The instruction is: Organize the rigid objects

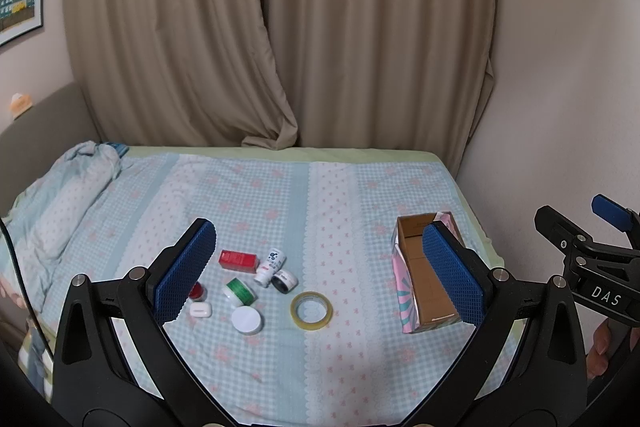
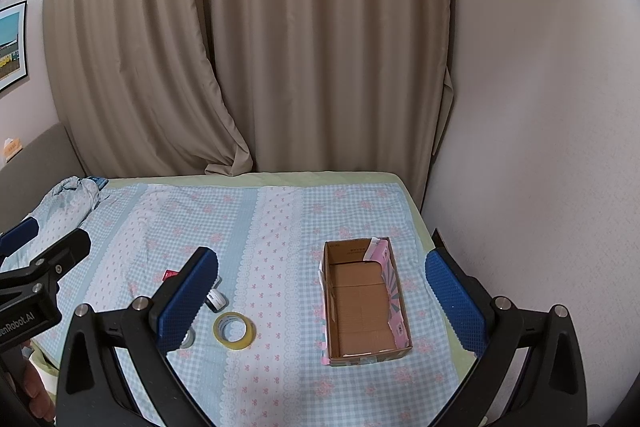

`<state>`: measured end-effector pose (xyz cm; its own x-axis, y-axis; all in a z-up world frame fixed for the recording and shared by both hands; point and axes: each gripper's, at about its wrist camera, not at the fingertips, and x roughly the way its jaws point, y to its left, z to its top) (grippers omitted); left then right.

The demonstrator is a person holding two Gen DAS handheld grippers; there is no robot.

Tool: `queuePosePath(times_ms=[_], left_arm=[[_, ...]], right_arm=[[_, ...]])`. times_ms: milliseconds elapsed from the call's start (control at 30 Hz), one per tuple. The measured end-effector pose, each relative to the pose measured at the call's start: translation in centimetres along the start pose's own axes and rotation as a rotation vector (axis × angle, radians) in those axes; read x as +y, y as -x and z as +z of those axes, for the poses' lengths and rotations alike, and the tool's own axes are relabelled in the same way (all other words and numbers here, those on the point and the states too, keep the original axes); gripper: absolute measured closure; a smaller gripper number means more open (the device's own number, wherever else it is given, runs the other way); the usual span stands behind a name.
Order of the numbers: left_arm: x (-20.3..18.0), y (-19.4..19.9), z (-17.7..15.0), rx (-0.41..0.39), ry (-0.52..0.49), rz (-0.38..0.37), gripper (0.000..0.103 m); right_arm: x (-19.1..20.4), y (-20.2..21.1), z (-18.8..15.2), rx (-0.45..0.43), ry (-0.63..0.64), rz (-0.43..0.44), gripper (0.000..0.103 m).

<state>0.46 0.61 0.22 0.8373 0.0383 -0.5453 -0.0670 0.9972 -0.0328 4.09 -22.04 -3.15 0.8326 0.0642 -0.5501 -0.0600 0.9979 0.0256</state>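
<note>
1. Small rigid items lie clustered on the blue checked bedsheet (image 1: 280, 195), beyond the left gripper (image 1: 322, 269) and nearer its left finger: a red rectangular box (image 1: 238, 261), white printed bottle (image 1: 271, 265), green-banded jar (image 1: 239, 291), white round lid (image 1: 247, 319), yellow tape roll (image 1: 311, 310)
2. Open brown cardboard box (image 2: 362, 303) sits between the right gripper's (image 2: 320, 297) fingers, nothing inside it
3. Both grippers' blue-padded fingers are spread wide, holding nothing

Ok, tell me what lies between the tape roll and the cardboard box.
Nothing: only bare patterned bedspread separates the tape roll from the cardboard box. The right wrist view shows that clearest.
</note>
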Motion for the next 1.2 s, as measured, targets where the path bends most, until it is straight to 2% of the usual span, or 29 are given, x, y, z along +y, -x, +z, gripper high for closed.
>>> queuePosePath(times_ms=[567,767,867,1000,1100,1200], left_arm=[[0.1,-0.3,0.3,-0.007,0.011,0.007,0.001],[0.0,0.0,0.5,-0.040,0.061,-0.006,0.001],[-0.4,0.4,0.7,-0.075,0.061,0.023,0.001],[-1.5,-0.1,1.3,-0.022,-0.022,0.057,0.001],[-0.8,-0.8,0.9,-0.007,-0.014,0.066,0.001],[2.1,-2.5,-0.3,0.053,0.031,0.077,0.001]], right_arm=[[0.0,0.1,0.2,0.002,-0.005,0.018,0.000],[-0.2,0.2,0.5,-0.003,-0.002,0.042,0.000],[-0.2,0.1,0.7,-0.014,0.017,0.030,0.000],[-0.2,0.0,0.8,-0.028,0.058,0.018,0.000],[0.0,-0.4,0.8,-0.037,0.078,0.035,0.000],[0.7,-1.4,0.6,-0.033,0.086,0.043,0.000]])
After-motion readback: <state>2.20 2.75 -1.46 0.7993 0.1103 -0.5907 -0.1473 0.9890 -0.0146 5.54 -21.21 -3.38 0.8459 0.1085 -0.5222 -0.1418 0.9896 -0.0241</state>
